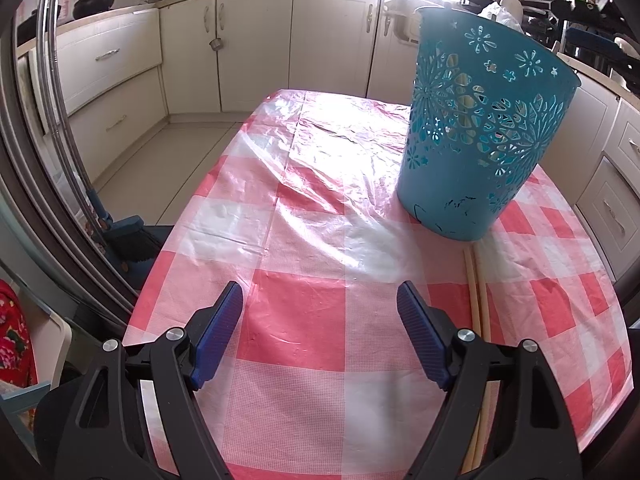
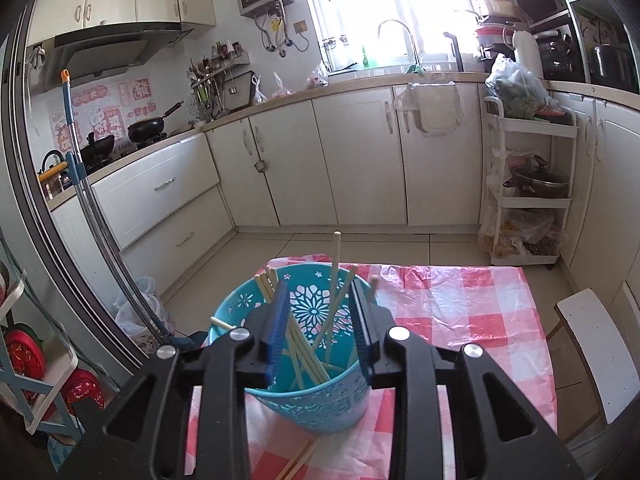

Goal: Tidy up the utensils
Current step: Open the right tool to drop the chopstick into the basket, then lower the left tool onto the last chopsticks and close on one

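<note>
Right gripper [image 2: 318,328] sits nearest the lens, its blue pads partly apart directly above the mouth of a teal cut-out basket [image 2: 356,408]. Nothing is pinched between the pads; the chopsticks in the basket [image 2: 308,356] lean loosely in the gap below and beyond them, one standing taller than the rest. The step in hand looks like a drop into the basket. To finish it well, lift straight up so the pads do not snag the tall stick or tip the basket.

Left gripper [image 1: 320,332] hovers wide open and empty over the pink-and-white checked tablecloth [image 1: 296,312]. Just to its right a pair of chopsticks on the table [image 1: 478,304] runs away toward the basket's base, partly hidden under the right finger. Farther off stand cream kitchen cabinets [image 1: 256,44]
</note>
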A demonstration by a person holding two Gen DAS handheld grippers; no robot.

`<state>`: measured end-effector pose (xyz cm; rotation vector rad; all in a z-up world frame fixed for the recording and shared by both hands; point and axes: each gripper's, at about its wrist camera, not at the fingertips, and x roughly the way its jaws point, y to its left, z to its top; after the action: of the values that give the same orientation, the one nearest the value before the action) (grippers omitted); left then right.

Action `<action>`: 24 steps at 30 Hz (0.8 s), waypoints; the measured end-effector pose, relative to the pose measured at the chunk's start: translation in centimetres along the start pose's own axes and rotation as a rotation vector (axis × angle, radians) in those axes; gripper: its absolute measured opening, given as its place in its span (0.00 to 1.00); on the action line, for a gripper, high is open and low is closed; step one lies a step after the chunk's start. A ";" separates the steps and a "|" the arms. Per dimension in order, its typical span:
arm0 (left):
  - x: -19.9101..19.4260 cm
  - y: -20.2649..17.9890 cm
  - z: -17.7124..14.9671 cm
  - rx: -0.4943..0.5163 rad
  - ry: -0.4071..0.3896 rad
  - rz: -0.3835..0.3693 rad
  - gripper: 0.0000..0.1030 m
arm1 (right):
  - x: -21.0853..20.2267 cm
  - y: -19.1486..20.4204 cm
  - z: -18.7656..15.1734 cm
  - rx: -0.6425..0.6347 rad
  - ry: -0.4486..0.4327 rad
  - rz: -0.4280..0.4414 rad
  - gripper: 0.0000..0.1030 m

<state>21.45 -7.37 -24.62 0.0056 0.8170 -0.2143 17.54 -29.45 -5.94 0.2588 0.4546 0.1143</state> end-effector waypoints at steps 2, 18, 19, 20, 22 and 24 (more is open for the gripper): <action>0.0 0.0 0.0 -0.002 0.000 -0.001 0.74 | -1.3 0.2 -0.8 0.007 -0.021 -0.001 0.30; -0.1 0.1 0.0 -0.002 -0.001 0.001 0.74 | 3.7 2.3 -12.9 0.075 0.355 -0.033 0.25; -0.1 0.1 -0.1 -0.002 -0.001 0.001 0.74 | 4.1 2.4 -13.1 0.079 0.363 -0.035 0.25; -0.1 0.1 -0.1 -0.002 -0.001 0.001 0.73 | 4.5 2.5 -13.2 0.082 0.373 -0.038 0.24; -0.1 0.1 -0.1 -0.001 -0.001 0.001 0.74 | 5.1 2.9 -13.5 0.070 0.387 -0.049 0.24; -0.2 0.2 -0.1 -0.003 -0.002 0.001 0.74 | 5.5 3.3 -14.0 0.047 0.404 -0.067 0.23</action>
<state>21.33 -7.13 -24.55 0.0034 0.8152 -0.2126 15.97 -22.29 -19.48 0.2669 0.8674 0.0905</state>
